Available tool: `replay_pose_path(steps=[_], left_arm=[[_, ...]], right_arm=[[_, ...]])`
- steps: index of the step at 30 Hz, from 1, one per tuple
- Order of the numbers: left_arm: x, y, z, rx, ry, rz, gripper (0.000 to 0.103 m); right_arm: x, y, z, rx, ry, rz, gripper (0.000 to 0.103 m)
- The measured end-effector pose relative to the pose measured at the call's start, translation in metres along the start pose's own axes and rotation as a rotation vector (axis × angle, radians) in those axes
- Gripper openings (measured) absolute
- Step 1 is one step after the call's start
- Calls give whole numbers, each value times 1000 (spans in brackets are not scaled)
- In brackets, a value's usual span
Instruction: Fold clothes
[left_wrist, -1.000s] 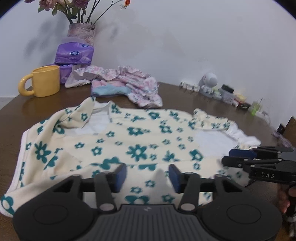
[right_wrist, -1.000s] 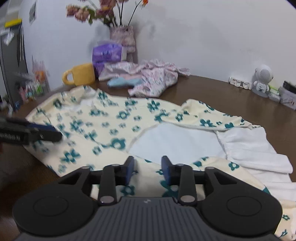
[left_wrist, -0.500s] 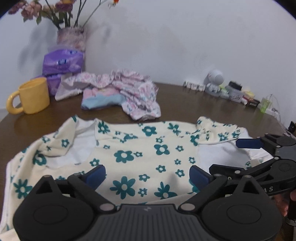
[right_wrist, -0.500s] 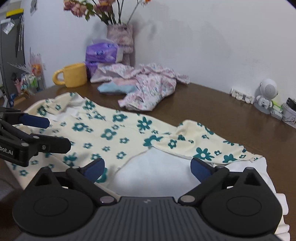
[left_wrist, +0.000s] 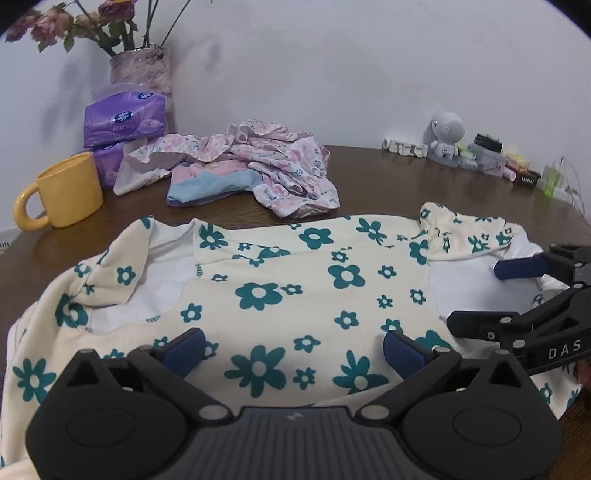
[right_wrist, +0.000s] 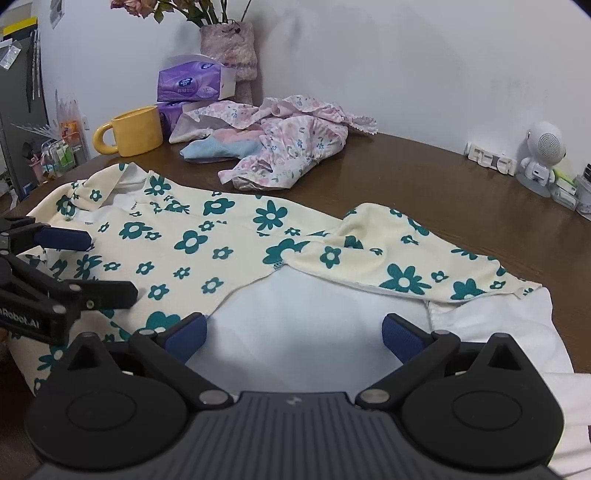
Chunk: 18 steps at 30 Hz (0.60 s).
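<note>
The cream cotton garment printed with teal flowers (left_wrist: 280, 291) lies spread across the dark brown wooden tabletop (right_wrist: 436, 192), its near edge folded up over the middle so that the white lining (right_wrist: 314, 325) shows at both ends. A second ago both my jaws were pressed nearly together low on that near edge; half a second ago they had sprung wide, and now they hang spread and empty above the cloth. My left gripper (left_wrist: 291, 349) hovers over the flowered panel; my right gripper (right_wrist: 291, 332) sits over the white lining beside the folded-in sleeve (right_wrist: 399, 254). The cloth has stayed where it was let go, flat and without slipping back, so I judge this fold laid and released. Sleeves and ends look yet to be squared, though how many folds remain I cannot tell. Behind, a crumpled heap of pink-flowered and pale blue clothes (left_wrist: 243, 166) waits near a yellow ceramic mug (left_wrist: 62, 192).
</note>
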<state>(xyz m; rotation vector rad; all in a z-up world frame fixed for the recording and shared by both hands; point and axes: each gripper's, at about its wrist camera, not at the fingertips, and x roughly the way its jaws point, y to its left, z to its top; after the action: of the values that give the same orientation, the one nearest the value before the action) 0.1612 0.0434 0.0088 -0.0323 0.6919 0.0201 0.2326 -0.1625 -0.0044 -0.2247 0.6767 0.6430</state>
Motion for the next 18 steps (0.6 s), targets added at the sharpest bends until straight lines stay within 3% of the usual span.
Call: replay_pose_path(steps=[18], left_arm=[[1,-3,-2,29,-4,8,103]], right_arm=[[-1,0,-2,12,-1,-10,102]])
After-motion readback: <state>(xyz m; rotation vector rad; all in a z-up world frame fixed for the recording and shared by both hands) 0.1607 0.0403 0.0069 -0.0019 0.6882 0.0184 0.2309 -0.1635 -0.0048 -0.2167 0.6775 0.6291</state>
